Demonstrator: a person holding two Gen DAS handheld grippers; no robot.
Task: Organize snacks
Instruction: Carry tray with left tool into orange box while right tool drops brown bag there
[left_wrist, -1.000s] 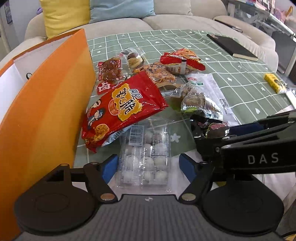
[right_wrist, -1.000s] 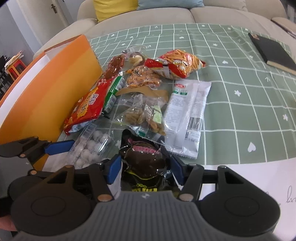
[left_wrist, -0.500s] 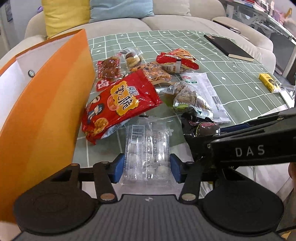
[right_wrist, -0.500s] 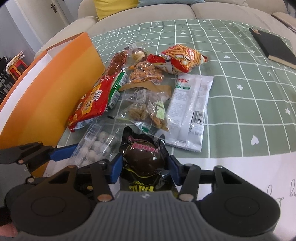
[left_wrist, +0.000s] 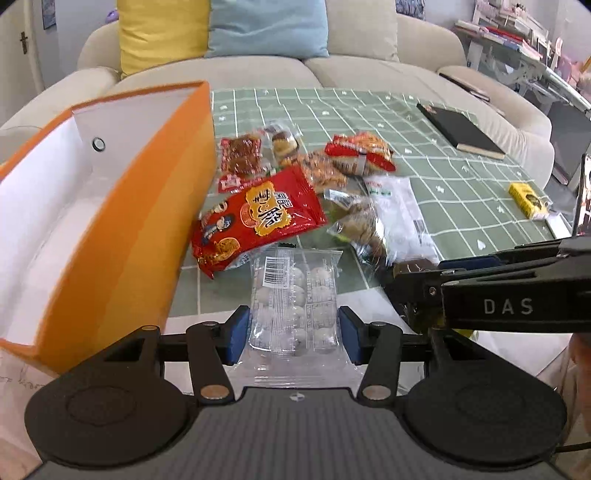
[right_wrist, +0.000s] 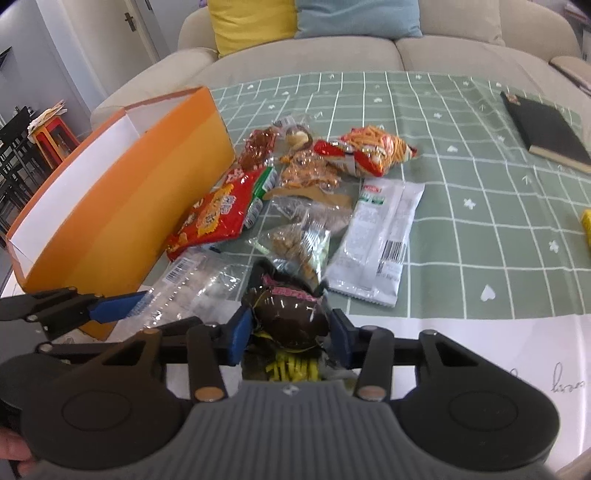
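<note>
Now left claw (left_wrist: 293, 334) pinches a crinkly clear pack (left_wrist: 293, 295); right claw (right_wrist: 290, 338), just closing, clamps a glossy dark packet (right_wrist: 290, 314) near the table (right_wrist: 480, 332) edge.

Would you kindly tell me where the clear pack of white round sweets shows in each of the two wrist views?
Left wrist view: the clear pack sits bottom centre, between the left gripper's jaws.
Right wrist view: it lies lower left, beside the dark snack bag.
Shared landmark: the orange box, just left of the pack.
</note>
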